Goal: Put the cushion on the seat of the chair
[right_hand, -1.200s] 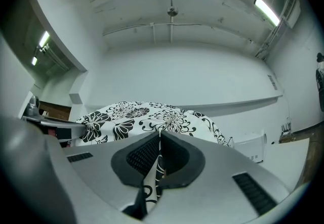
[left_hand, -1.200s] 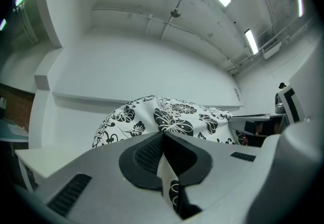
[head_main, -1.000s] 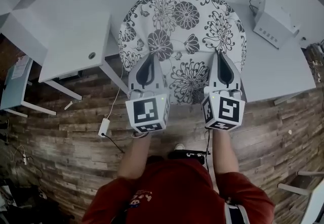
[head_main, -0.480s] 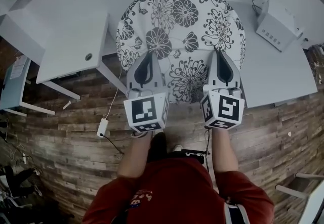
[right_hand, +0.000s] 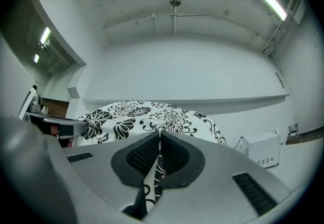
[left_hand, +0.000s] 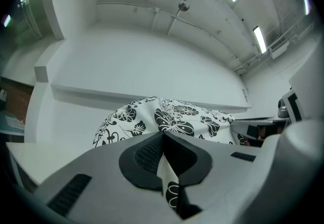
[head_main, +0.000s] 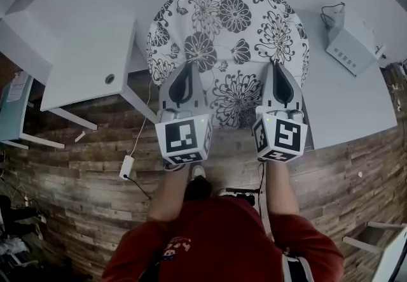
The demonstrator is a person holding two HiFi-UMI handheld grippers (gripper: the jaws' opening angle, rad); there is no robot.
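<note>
Both claws are clamped on the round white cushion with black flower print (head_main: 230, 32), one on each side of its near edge.

Left claw (head_main: 187, 70): the left gripper view shows the jaws closed tight on a fold of the printed fabric, which runs down between the black ribbed pads (left_hand: 147, 154). The rest of the cushion (left_hand: 167, 117) bulges up just past the jaw tips.

Right claw (head_main: 277, 69): same grip. In the right gripper view the jaws are pinched together on a strip of fabric and the cushion (right_hand: 152, 117) spreads out beyond them.

The claws sit roughly parallel and level, marker cubes (head_main: 185, 140) facing the head camera.

Cushion position: carried out in front of the person in a red top (head_main: 222, 236). In the head view it covers the gap between the left white surface (head_main: 82, 51) and the right white surface (head_main: 346, 105) and overlaps the edges of both. I can't tell whether it touches either one.

Also in the head view:
- A white vented box (head_main: 351, 50) with a cable sits on the right surface, apart from the cushion.
- A small white power adapter (head_main: 126, 167) lies on the wood-plank floor (head_main: 76, 211) below the left surface.
</note>
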